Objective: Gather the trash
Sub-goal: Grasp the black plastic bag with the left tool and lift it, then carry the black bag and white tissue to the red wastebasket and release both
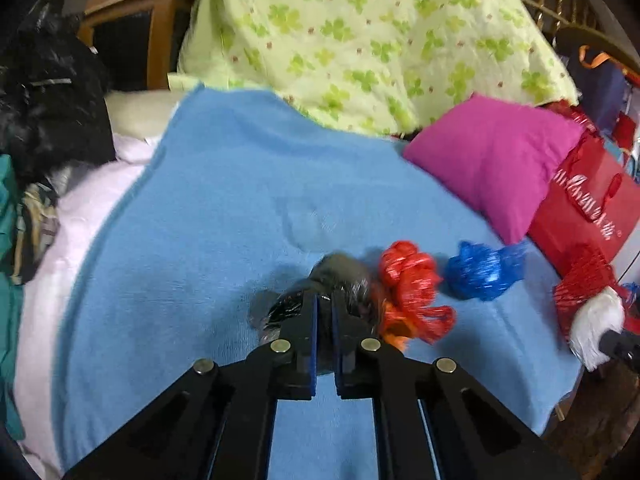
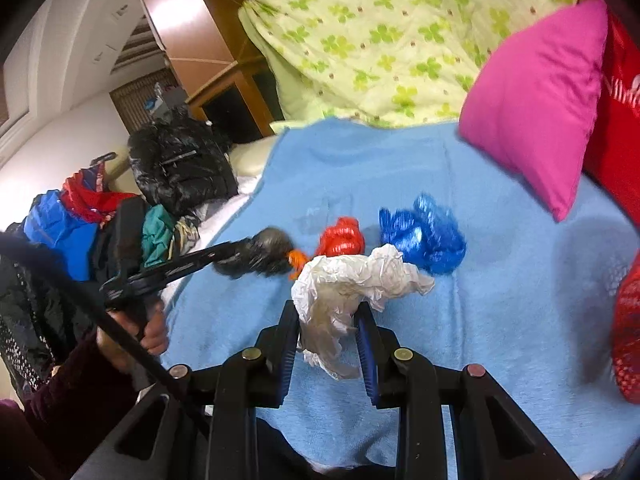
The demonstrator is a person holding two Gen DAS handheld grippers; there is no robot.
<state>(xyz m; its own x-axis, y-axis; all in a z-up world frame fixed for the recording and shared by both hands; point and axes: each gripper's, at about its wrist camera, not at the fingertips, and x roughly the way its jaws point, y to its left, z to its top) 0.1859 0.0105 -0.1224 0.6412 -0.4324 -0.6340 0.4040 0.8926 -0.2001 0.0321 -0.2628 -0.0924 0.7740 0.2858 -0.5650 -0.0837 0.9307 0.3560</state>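
— Two wads are already in hand, yes?

— Yes. Nearest in the right wrist view, the right gripper (image 2: pixel 328 316) is clenched on a crumpled white bag (image 2: pixel 356 280), which bulges out above its fingers. The left gripper (image 1: pixel 325 300) is clamped on a black bag wad (image 1: pixel 340 280), nearly fully closed around it.

— What's left on the blue blanket (image 1: pixel 200 200)?

— From the left gripper, a red bag wad (image 1: pixel 408 280) lies just beside the black one at about two o'clock, with an orange scrap (image 1: pixel 394 330) touching its near side. A blue bag wad (image 1: pixel 480 270) sits further round toward three o'clock, apart from the red.

— Which hand is nearer?

— From the right gripper the red wad (image 2: pixel 342 236) is at twelve, just beyond the white bag, and the blue one (image 2: pixel 424 236) at one o'clock. I'd judge the left closer to red, the right closer to blue, but both are full, so something must be dropped off first.

— Beyond that?

— A magenta pillow (image 1: pixel 492 160) at one o'clock, then a clover-print quilt (image 1: pixel 360 40) at twelve.
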